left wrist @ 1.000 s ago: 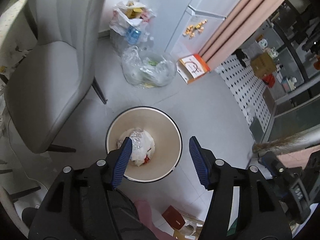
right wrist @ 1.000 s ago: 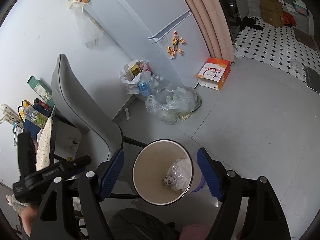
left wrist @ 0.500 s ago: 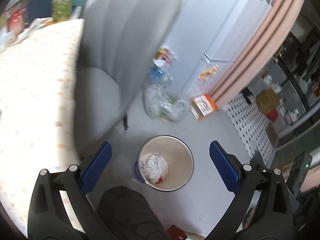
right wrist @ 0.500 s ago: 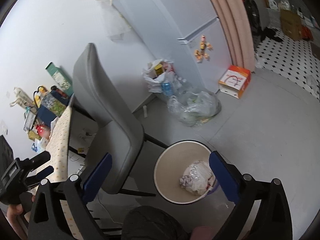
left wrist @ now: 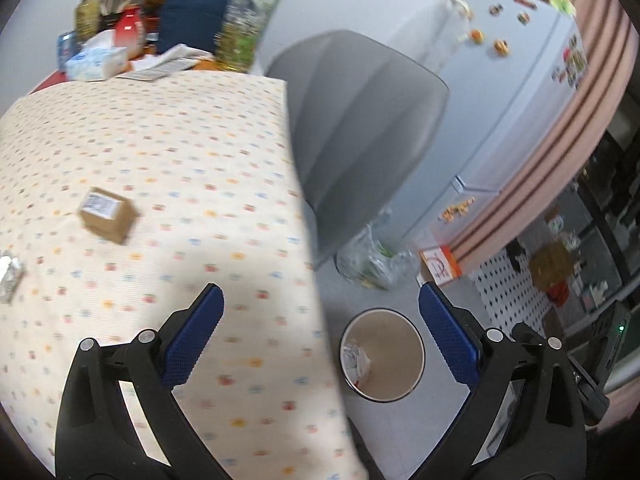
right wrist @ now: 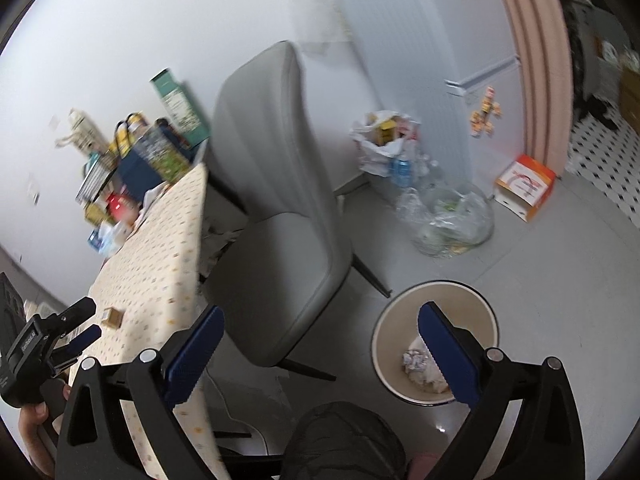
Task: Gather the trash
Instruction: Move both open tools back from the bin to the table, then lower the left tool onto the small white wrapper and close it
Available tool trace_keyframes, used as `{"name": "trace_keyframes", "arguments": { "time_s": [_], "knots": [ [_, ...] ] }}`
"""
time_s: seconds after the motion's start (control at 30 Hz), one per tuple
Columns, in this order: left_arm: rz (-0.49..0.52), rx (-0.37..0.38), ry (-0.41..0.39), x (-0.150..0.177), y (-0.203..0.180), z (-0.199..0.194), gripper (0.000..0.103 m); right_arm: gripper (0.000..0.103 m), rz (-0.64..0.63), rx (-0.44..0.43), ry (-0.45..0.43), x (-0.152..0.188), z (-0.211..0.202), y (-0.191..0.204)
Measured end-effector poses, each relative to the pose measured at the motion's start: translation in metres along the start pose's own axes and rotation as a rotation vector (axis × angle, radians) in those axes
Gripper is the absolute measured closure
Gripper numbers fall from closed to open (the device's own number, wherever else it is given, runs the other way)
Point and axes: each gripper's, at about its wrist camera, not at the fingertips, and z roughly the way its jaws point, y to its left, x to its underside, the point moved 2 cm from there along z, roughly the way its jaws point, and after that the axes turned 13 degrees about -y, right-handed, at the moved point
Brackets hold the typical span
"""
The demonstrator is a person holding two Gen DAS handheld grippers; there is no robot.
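The round cream bin (left wrist: 396,376) stands on the grey floor with crumpled white trash (left wrist: 357,359) inside it. My left gripper (left wrist: 320,292) is open and empty, above the edge of the dotted tablecloth (left wrist: 180,140). A small cardboard box (left wrist: 106,220) lies on the cloth, and a crinkled shiny wrapper (left wrist: 9,280) sits at its left edge. My right gripper (right wrist: 322,310) is open and empty, high over the floor between the chair and the bin (right wrist: 400,320); the trash (right wrist: 416,364) shows beside its right finger. The left gripper (right wrist: 90,318) appears at far left near the box (right wrist: 112,317).
A grey chair (right wrist: 280,220) stands between table (right wrist: 160,260) and bin. A clear plastic bag (right wrist: 452,220), a white bag of rubbish (right wrist: 384,140) and an orange box (right wrist: 524,188) sit by the fridge (left wrist: 520,80). Boxes, bags and bottles (left wrist: 180,8) crowd the table's far end.
Both grippers opened wide, rose away from the bin and swung left. The table with the box on it has come into the left wrist view.
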Motion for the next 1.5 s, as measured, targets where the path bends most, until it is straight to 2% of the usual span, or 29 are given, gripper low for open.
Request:
{"name": "trace_keyframes", "arguments": {
  "time_s": [0.2, 0.3, 0.57, 0.97, 1.13, 1.5],
  "knots": [
    [-0.056, -0.051, -0.058, -0.009, 0.049, -0.024, 0.006, 0.008, -0.077, -0.054, 0.007, 0.001, 0.004, 0.055],
    [-0.091, -0.100, -0.087, -0.012, 0.078, -0.039, 0.006, 0.008, -0.104, -0.077, 0.013, 0.003, 0.008, 0.078],
    [-0.140, -0.158, -0.127, -0.015, 0.134, -0.067, 0.006, 0.008, -0.178, -0.143, 0.033, 0.011, 0.021, 0.136],
    [-0.221, -0.245, -0.145, -0.004, 0.214, -0.103, 0.006, 0.008, -0.255, -0.215, 0.076, 0.037, 0.037, 0.204],
    [-0.245, -0.246, -0.130, 0.002, 0.236, -0.106, 0.007, 0.008, -0.275, -0.229, 0.096, 0.047, 0.044, 0.219],
    [-0.302, -0.251, -0.041, 0.014, 0.268, -0.077, 0.034, 0.008, -0.286, -0.247, 0.126, 0.058, 0.056, 0.229]
  ]
}}
